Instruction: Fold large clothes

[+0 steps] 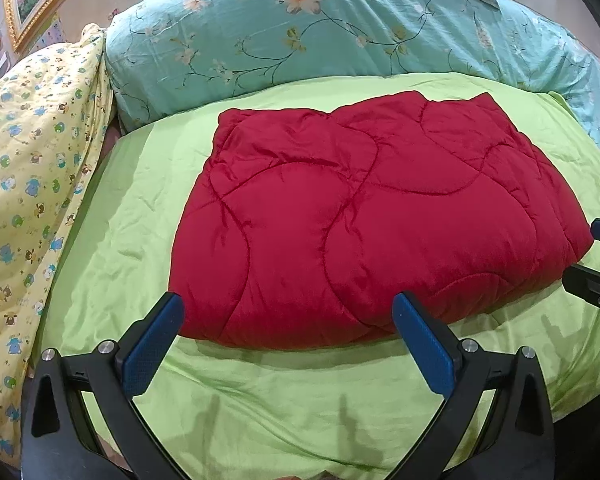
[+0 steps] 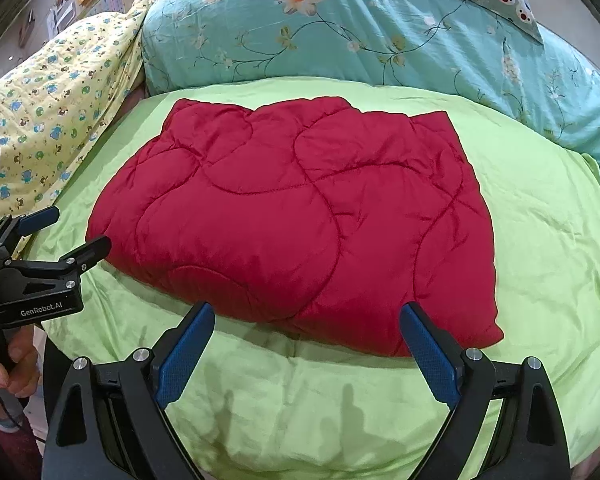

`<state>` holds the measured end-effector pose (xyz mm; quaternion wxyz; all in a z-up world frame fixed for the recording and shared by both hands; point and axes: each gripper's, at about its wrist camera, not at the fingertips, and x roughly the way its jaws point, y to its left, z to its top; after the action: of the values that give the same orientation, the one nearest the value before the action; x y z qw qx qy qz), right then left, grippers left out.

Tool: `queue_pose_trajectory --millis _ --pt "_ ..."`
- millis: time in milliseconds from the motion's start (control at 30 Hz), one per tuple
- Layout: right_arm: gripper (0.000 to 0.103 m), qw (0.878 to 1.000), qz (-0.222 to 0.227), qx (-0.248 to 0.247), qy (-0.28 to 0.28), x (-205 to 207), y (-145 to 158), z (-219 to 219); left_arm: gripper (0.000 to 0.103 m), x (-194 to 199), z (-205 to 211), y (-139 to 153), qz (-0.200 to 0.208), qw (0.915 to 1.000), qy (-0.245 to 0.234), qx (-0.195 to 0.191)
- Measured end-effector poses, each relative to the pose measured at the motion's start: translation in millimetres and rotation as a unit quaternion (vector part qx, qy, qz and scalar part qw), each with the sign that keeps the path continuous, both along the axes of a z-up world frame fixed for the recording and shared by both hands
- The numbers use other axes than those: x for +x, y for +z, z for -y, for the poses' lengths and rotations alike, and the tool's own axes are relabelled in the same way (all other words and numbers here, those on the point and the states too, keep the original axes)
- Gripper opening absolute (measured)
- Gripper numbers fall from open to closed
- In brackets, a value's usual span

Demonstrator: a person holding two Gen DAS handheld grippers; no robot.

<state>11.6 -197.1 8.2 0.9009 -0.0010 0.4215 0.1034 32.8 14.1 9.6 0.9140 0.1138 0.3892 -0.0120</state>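
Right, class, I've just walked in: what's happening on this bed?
A person holds a two-finger gripper in each hand over a red quilt lying folded on a green sheet. The left gripper and right gripper are both open, just short of its near edge, gripping nothing. Patterned bedding is piled behind.

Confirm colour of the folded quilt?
Red quilt, curved stitching; left wrist view shows it best.

Both wrist views look forward and slightly down, close over the near edge of the bed [image 1: 112, 216]. Both share the red quilt [image 1: 372, 216] at frame centre, with the floral bedding [image 2: 380, 40] across the top and each other's device at one side edge.
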Motion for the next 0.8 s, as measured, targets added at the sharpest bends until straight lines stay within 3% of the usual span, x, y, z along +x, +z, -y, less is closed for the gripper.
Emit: queue_pose_trajectory --millis 800 --pt "0.095 1.0 0.003 0.002 0.006 20 10 -2 0.103 15 2 3 -0.003 1.0 0.002 0.001"
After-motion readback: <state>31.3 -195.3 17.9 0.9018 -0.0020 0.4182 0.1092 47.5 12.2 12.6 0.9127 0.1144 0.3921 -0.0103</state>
